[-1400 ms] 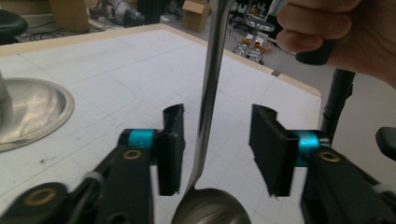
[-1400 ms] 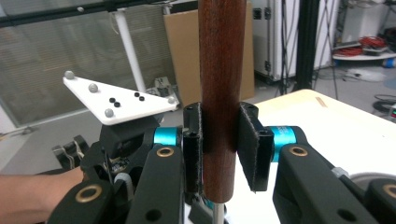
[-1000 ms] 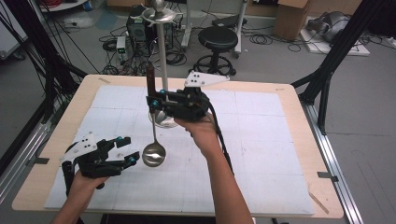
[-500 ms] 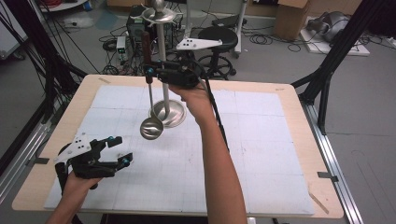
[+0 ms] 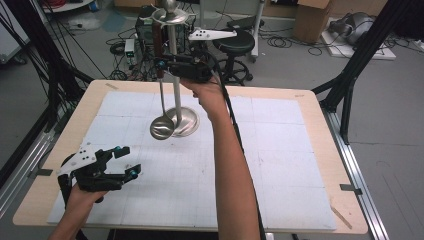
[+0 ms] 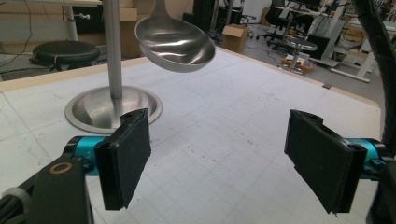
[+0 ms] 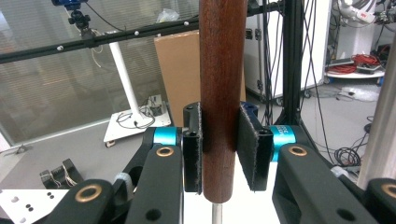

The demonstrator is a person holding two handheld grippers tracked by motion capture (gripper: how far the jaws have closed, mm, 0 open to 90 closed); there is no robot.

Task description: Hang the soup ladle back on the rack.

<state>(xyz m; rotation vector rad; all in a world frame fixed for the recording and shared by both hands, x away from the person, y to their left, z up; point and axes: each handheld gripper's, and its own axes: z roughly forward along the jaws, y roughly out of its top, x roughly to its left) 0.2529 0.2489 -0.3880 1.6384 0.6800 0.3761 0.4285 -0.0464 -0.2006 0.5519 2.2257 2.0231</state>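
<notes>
A steel ladle (image 5: 161, 129) with a dark wooden handle (image 7: 222, 93) hangs bowl down above the mat. My right gripper (image 5: 161, 64) is shut on that handle, and both pads of the right gripper (image 7: 220, 149) press its sides. The ladle hangs just left of the pole of a steel stand (image 5: 176, 75), which has a round base and a dish on top. In the left gripper view the ladle's bowl (image 6: 175, 43) floats above the stand's base (image 6: 112, 109). My left gripper (image 5: 129, 161) is low at the front left. The jaws of the left gripper (image 6: 229, 163) have just been opening and stand open with nothing between them.
A white gridded mat (image 5: 280, 165) covers most of the wooden table (image 5: 310, 100). Behind the table stand a black stool (image 5: 235, 45), cables and black frame posts. The person's right forearm (image 5: 230, 165) reaches across the middle of the mat.
My right gripper has carried the ladle up and toward the back, beside the stand's pole, so the bowl now hangs higher. The left gripper's jaws stand a little wider; that hand has hardly moved.
</notes>
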